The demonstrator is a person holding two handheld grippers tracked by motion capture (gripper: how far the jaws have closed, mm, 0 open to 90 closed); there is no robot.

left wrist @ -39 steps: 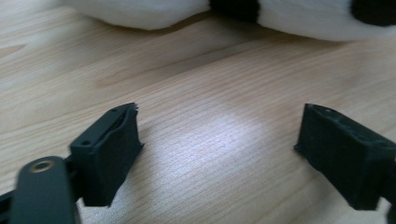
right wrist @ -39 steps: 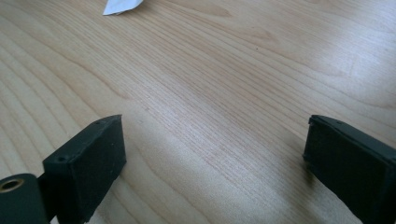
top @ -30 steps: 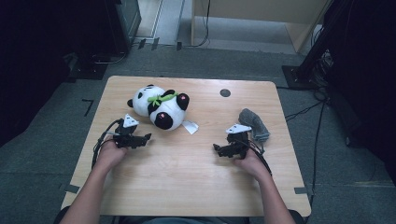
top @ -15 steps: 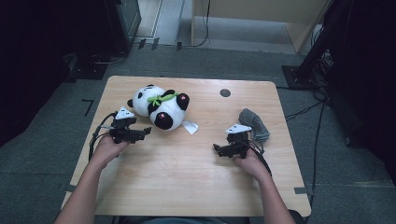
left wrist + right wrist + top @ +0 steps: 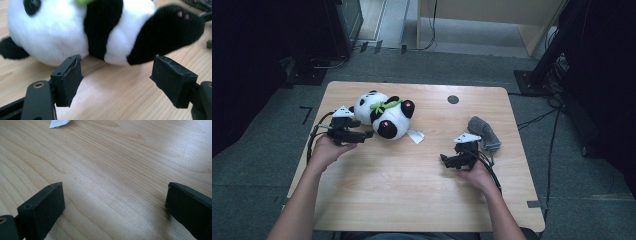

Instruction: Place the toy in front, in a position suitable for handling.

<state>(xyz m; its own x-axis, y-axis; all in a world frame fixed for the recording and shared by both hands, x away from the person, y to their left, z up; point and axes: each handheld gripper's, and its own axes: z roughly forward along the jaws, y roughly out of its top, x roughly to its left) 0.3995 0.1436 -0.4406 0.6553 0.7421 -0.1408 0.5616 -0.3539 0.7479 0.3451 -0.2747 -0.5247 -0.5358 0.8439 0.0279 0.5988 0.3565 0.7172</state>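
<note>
Approach phase. The left gripper (image 5: 117, 82) hovers just short of the plush panda (image 5: 384, 112), which lies on its side at the far left of the wooden table (image 5: 412, 200). Its jaws have just been closing a little, yet stand spread with nothing between them. The right gripper (image 5: 112, 215) rests low over bare wood, jaws wide apart and empty, near a grey sock (image 5: 484, 132). Likely next: advance the left jaws around the panda's body, then close.
</note>
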